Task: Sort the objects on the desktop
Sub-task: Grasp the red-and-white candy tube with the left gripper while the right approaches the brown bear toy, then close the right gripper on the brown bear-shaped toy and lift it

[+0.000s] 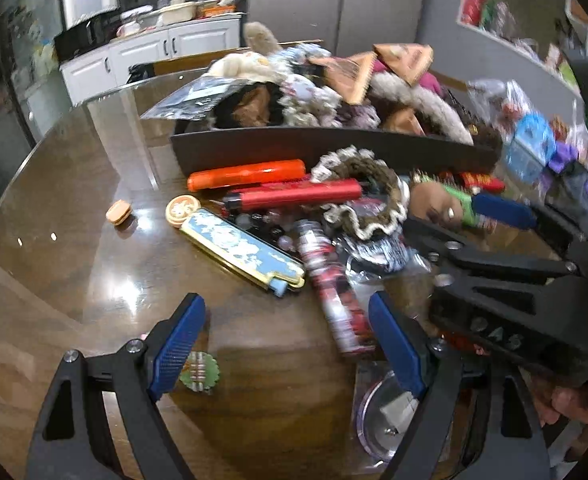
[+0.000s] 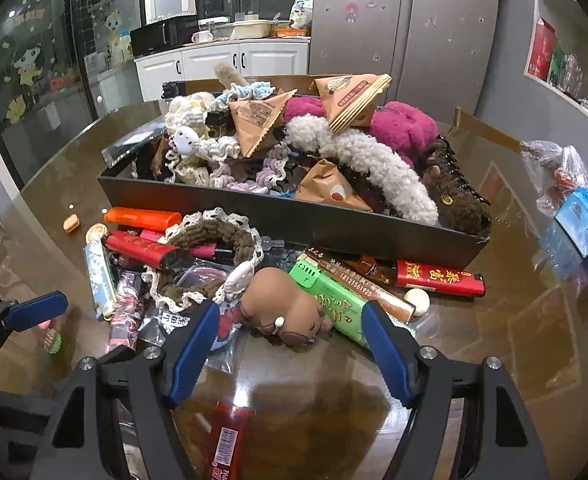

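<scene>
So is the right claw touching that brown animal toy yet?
Apart. In the right wrist view the right claw stands open, and bare table shows between each blue pad and the brown animal toy, which lies just beyond the fingertips.

Both grippers, left gripper (image 1: 286, 344) and right gripper (image 2: 290, 356), share black slotted frames, silver screws, textured blue pads (green light, possibly an indicator).

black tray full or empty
Full: the black tray is heaped above its rim with scrunchies and brown packets.
</scene>
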Demonstrator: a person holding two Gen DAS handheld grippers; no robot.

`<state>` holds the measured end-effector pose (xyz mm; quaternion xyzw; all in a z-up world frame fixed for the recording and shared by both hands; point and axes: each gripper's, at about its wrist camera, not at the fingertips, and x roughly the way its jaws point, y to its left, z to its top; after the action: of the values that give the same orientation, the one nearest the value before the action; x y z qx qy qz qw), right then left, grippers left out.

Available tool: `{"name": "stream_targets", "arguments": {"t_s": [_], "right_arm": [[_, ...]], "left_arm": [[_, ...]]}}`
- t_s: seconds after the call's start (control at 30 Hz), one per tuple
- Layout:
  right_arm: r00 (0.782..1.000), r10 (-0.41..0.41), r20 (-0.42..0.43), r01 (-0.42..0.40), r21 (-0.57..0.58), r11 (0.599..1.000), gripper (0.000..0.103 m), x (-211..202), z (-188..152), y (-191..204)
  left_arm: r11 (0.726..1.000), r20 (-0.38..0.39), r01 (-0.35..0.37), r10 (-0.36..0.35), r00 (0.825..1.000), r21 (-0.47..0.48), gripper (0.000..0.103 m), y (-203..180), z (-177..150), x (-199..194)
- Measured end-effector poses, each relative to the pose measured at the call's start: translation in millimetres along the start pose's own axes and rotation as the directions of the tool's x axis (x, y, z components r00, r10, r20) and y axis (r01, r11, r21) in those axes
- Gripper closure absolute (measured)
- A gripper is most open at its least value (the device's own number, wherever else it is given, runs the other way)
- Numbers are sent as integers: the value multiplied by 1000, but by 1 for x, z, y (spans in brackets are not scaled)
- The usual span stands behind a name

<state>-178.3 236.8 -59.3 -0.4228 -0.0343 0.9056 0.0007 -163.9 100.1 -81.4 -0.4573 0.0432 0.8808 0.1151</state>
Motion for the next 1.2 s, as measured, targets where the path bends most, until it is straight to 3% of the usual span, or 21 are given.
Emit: {"name": "stream_targets", "arguments": {"t_s": [0.1,0.17,0.37,0.47,0.57,1.2], "right_arm": [[1000,-24,-2,24,-48,999,27,2,-2,10],[1000,12,-11,-12,-25,1000,28,3,-1,8],[999,41,-20,-41,-5,999,46,2,-1,2],[999,35,-32,-35,3,999,74,3,-2,-2],[997,59,-47,-58,21,998,76,5,-4,-6],[997,80,-21,-80,21,997,85,-9,-6,-2]], "left_arm": [[1000,3,-8,8,1000,21,18,-7,-2,1],[1000,6,-11,11,1000,19,22,-7,-2,1],[1000,30,-9,8,1000,21,68,-5,-2,-5],[1000,35,-7,7,999,17,86,-5,-2,-7],[1000,33,21,-21,999,9,86,-2,-3,-8],[999,46,37,-36,998,-19,87,2,-5,-16]]}}
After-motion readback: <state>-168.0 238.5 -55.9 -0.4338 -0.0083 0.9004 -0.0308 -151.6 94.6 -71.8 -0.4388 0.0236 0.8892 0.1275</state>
